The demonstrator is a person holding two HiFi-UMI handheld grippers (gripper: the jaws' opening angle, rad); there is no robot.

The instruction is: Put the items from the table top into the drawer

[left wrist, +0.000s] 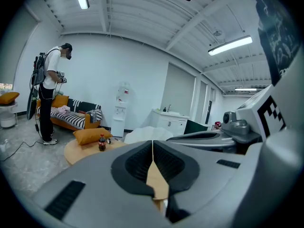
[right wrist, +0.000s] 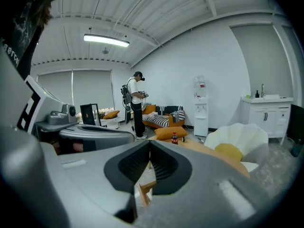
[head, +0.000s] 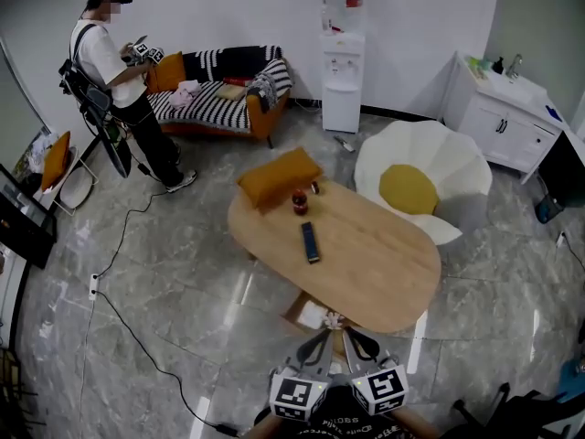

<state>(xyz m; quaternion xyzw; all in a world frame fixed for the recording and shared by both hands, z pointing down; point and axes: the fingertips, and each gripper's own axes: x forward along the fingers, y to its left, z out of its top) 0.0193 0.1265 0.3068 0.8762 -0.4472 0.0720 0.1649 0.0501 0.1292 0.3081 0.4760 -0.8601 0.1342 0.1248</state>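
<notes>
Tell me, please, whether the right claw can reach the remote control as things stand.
Probably yes: only bare table lies between the right claw and the remote control, though its jaws are shut.

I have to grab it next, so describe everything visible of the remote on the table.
The remote is a slim, dark, rectangular bar; its buttons are too small to make out. It lies flat near the middle of the light wooden oval table, its long axis pointing roughly toward the bottle beyond it. It lies apart from the bottle and the orange cushion; only the tabletop touches it.
</notes>
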